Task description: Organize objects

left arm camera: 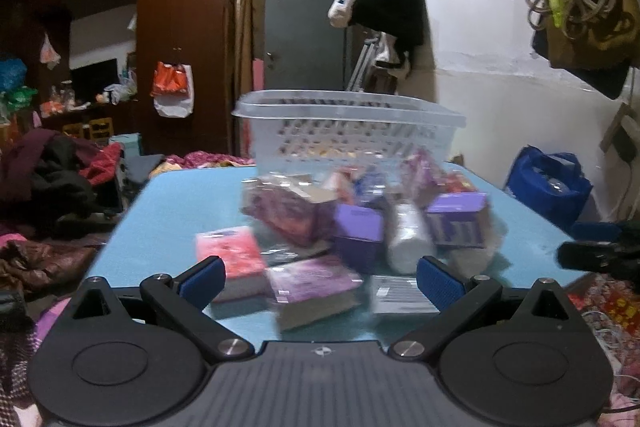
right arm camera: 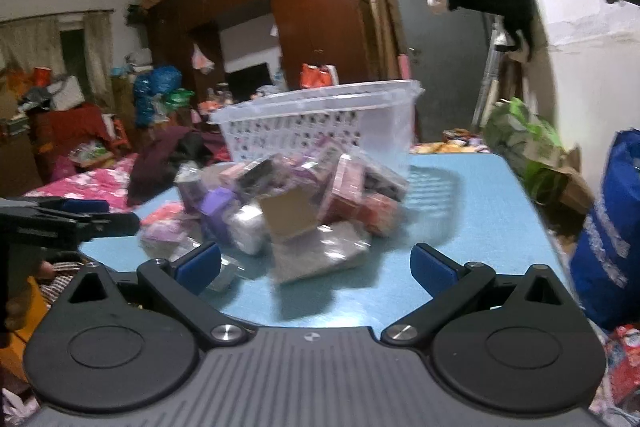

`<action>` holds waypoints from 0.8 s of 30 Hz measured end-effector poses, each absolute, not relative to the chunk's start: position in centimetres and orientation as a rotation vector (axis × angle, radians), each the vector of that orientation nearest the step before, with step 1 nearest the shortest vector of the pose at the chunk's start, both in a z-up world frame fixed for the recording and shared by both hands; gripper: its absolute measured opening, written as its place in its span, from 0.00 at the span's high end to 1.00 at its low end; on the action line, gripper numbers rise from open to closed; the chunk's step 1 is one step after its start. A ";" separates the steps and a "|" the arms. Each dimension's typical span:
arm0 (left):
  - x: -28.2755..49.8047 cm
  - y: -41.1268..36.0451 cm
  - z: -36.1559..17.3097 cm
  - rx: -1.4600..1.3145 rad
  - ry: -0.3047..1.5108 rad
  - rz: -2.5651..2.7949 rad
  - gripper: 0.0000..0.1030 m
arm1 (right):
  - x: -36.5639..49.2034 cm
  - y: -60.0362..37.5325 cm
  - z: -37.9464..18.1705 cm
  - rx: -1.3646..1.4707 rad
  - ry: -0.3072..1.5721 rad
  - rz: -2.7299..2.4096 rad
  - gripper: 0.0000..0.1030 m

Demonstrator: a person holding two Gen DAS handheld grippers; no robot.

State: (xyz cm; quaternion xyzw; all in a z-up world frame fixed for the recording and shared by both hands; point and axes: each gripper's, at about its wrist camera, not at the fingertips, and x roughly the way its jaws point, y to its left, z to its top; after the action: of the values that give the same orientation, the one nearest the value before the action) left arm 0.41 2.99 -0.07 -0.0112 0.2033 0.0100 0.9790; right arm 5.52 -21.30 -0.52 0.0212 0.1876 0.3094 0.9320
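Left wrist view shows the left gripper (left arm camera: 320,277) spread wide and empty, like the right gripper (right arm camera: 316,265), before packets (left arm camera: 360,223) heaped on the blue table (left arm camera: 168,211) just short of the white basket (left arm camera: 348,123); take the nearest packet squarely.

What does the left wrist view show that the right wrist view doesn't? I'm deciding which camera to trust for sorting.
Only the left wrist view shows the pink tissue pack clearly, lying at the near left of the pile, and the coiled cords hanging at upper right.

Only the right wrist view shows the curtained window and the green bag beyond the table's right edge.

Both show the white basket behind the pile of packets on the blue table, and each hand-held gripper, left and right, open and empty.
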 end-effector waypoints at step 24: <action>4.9 3.7 -4.4 -0.114 0.460 0.008 0.30 | 10.1 -15.8 -1.4 -0.125 0.404 0.623 0.57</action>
State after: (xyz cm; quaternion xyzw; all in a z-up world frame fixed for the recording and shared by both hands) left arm 4.92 3.72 -4.36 -0.0565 0.2281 0.0038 0.9720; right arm 10.12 -15.80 -1.42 -0.0609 0.1974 0.3042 0.9299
